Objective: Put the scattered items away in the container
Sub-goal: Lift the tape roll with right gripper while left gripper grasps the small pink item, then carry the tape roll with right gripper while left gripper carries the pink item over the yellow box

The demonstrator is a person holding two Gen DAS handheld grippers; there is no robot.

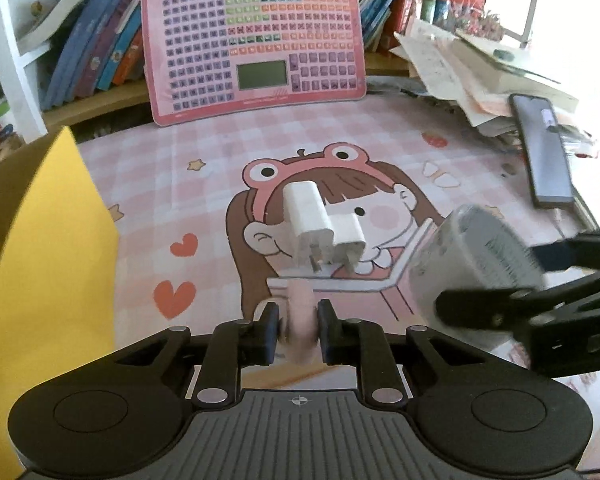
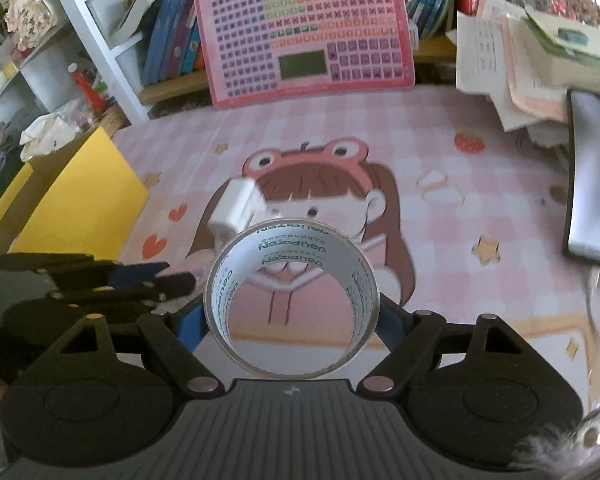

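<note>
A pink checked desk mat [image 1: 204,208] with a cartoon girl covers the desk, and a yellow-lined cardboard box [image 1: 52,240] stands at its left edge — the container. The right gripper [image 2: 292,320] holds a roll of clear tape [image 2: 292,300] above the mat, jaws wide around it. The left gripper [image 1: 298,330] is clamped narrow on a small pink object [image 1: 300,320] — too blurred to name. Two white plug chargers [image 1: 324,228] lie together mid-mat.
</note>
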